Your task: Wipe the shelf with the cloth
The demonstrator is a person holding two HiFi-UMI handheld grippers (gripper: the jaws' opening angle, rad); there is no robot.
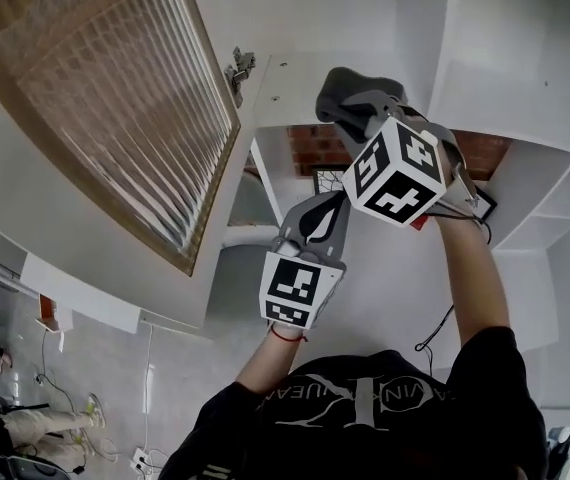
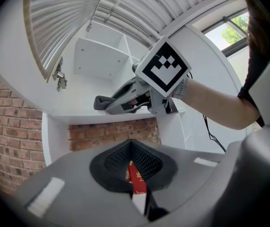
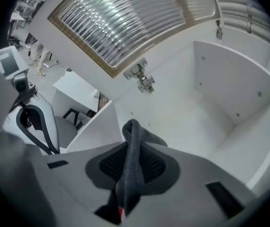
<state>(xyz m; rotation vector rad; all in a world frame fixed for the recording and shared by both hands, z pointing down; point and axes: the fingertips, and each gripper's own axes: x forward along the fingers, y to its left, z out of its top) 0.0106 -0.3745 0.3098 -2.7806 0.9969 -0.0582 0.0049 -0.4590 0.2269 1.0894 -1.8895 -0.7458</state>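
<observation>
While both arms reach upward in front of the person, the right arm (image 1: 470,268) stretches higher. The left gripper (image 1: 317,223) sits lower beside it, jaws pressed together. The right gripper (image 1: 365,108) pinches the grey cloth (image 3: 132,150) between its jaws, and the cloth's bunched end rests against the white shelf (image 3: 187,112) close to the front edge. The ribbed-glass door (image 1: 115,98) stands open on the left, its hinge (image 3: 142,77) near the cloth. Beyond the cloth the shelf board runs bare to the back panel (image 3: 229,74) and the side wall (image 3: 267,141). Red brick (image 2: 12,126) shows below the shelf.
</observation>
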